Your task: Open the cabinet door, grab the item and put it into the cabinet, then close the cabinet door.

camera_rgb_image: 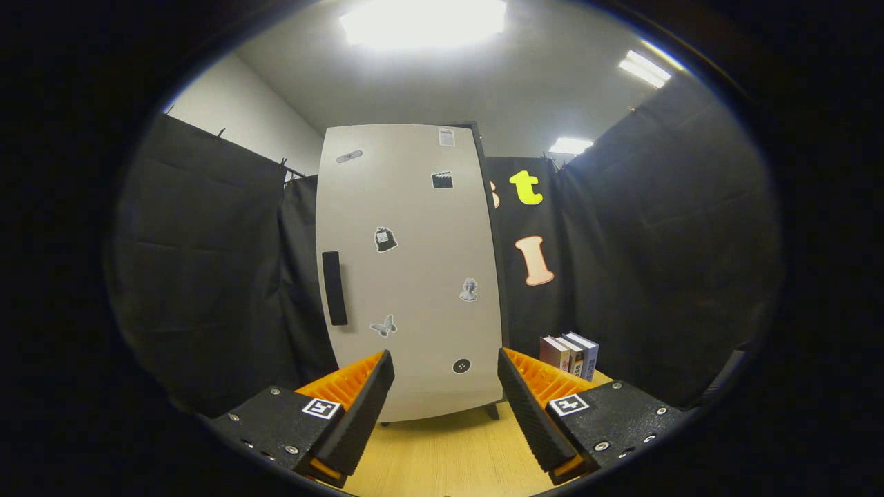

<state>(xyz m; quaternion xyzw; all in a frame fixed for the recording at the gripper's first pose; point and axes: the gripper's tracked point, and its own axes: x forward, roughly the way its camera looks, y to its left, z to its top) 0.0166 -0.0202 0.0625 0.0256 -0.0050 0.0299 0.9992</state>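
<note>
Wooden counter (442, 455) at frame bottom; cabinet (407, 269) centre, door closed, handle (334, 288) untouched; books (570, 354) lower right; gripper (445, 386) empty, fingers apart. All steps remain.

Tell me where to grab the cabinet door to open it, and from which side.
Take the dark vertical handle on the closed cabinet door, near the edge away from the books. Come straight at the door face, since the handle stands upright and narrow. The hand-held gripper is open and holds nothing.
</note>
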